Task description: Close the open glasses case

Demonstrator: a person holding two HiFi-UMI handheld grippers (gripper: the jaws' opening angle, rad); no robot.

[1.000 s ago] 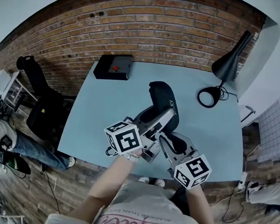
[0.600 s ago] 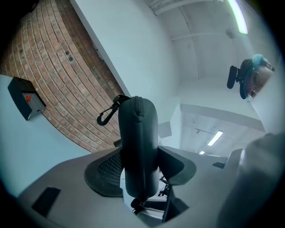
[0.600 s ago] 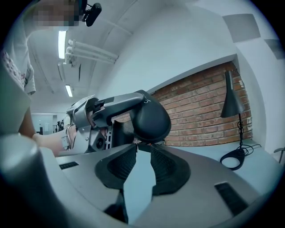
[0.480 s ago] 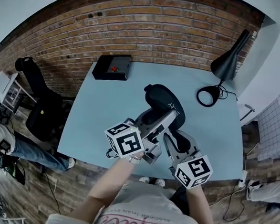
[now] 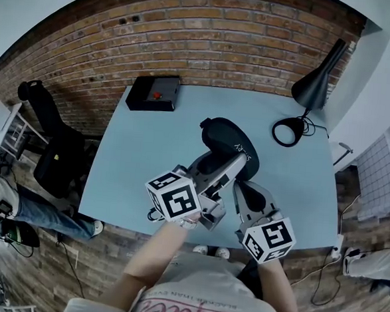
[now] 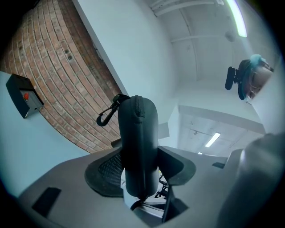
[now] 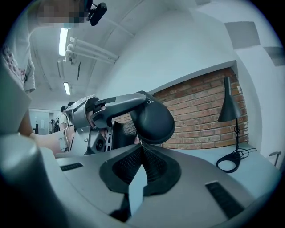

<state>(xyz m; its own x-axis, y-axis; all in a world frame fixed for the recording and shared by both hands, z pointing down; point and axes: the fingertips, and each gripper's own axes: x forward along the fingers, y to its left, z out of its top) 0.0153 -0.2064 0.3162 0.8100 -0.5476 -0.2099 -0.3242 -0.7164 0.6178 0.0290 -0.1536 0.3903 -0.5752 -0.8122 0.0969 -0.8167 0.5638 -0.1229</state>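
Over table (image 5: pixel 135 154), left tool (image 5: pixel 229 166) clamps glasses case (image 5: pixel 230 141); right tool (image 7: pixel 141 156) just clenched alongside.

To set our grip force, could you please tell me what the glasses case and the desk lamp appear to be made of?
The glasses case: likely a stiff shell under matte black fabric; it holds a rounded form and shows a zip seam. The desk lamp: probably black-painted metal, matte; thin rigid stem, smooth cone shade.
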